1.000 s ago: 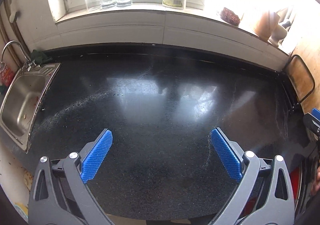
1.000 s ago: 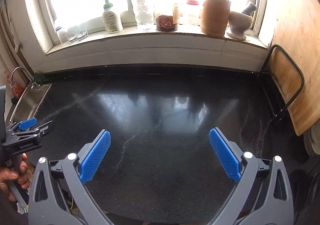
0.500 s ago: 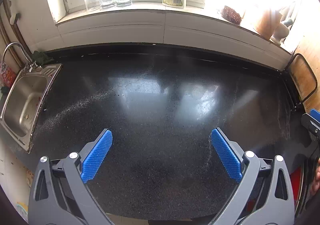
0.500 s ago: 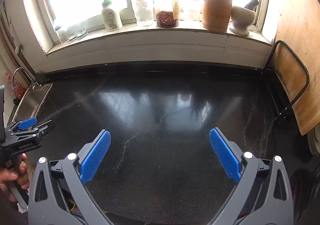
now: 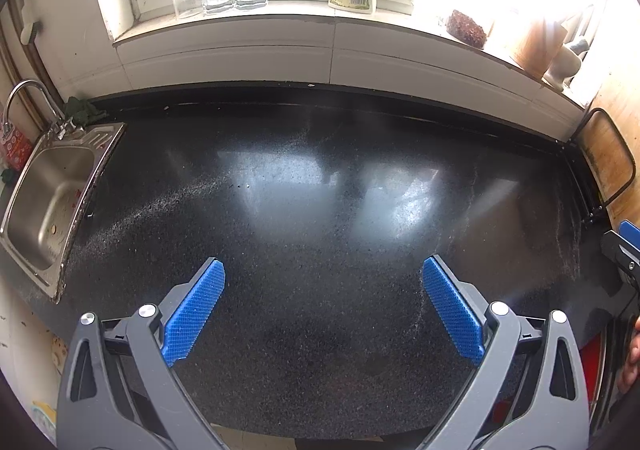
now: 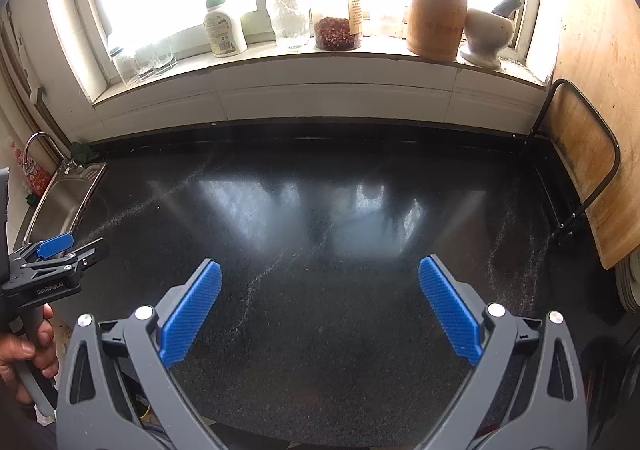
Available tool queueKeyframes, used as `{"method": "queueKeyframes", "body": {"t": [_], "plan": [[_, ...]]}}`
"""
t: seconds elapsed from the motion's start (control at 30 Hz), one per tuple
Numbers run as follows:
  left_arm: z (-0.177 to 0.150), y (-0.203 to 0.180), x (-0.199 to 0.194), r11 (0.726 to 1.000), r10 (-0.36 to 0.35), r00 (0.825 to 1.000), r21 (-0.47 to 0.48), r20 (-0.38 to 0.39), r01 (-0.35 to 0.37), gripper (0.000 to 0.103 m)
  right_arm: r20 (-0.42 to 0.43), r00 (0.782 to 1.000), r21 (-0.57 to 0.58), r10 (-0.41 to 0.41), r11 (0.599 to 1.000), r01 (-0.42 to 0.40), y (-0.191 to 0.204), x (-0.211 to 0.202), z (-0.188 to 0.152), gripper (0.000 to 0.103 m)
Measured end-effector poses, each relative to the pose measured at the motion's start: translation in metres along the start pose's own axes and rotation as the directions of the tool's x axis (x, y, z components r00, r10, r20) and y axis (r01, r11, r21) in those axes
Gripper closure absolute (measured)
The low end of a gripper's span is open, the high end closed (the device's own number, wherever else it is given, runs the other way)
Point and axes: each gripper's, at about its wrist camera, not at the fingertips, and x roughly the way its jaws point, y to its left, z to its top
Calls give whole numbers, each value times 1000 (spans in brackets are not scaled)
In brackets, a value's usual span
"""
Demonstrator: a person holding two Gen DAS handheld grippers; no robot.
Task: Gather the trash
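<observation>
No trash shows on the black speckled countertop (image 5: 320, 217) in either view, only faint pale streaks of dust (image 6: 256, 282). My left gripper (image 5: 324, 306) hangs open above the counter's front part with nothing between its blue pads. My right gripper (image 6: 320, 306) is open too, over the counter's front middle, also holding nothing. In the right wrist view the left gripper (image 6: 56, 254) appears at the left edge, held by a hand (image 6: 28, 354). Part of the right gripper (image 5: 624, 250) shows at the right edge of the left wrist view.
A steel sink (image 5: 48, 193) with a tap sits at the counter's left end. The windowsill holds glasses (image 6: 144, 57), a soap bottle (image 6: 222, 25), a jar of red bits (image 6: 336, 33), a utensil pot (image 6: 438, 17) and a mortar (image 6: 486, 33). A wooden board in a wire rack (image 6: 584, 177) stands at right.
Both grippers have stayed open and drifted only slightly; the views shift a little. Nothing on the counter has moved.
</observation>
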Motion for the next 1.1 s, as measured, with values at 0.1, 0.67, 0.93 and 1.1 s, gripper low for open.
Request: {"method": "queueKeyframes", "body": {"t": [0.1,0.67,0.93,1.1], "plan": [[0,0,0,1000,0,1000,2,0,0,7,1,1000,0,2,1000,-2,0,0,0,7],[-4,3,-1,1000,-2,1000,8,-3,2,7,-3,1000,6,8,1000,-8,0,0,-2,7],[-6,2,-1,1000,-3,1000,12,-8,3,7,-9,1000,7,11,1000,-11,-1,0,-5,7],[-6,2,-1,1000,-2,1000,12,-9,2,7,-9,1000,10,13,1000,-12,-1,1,-5,7]]}}
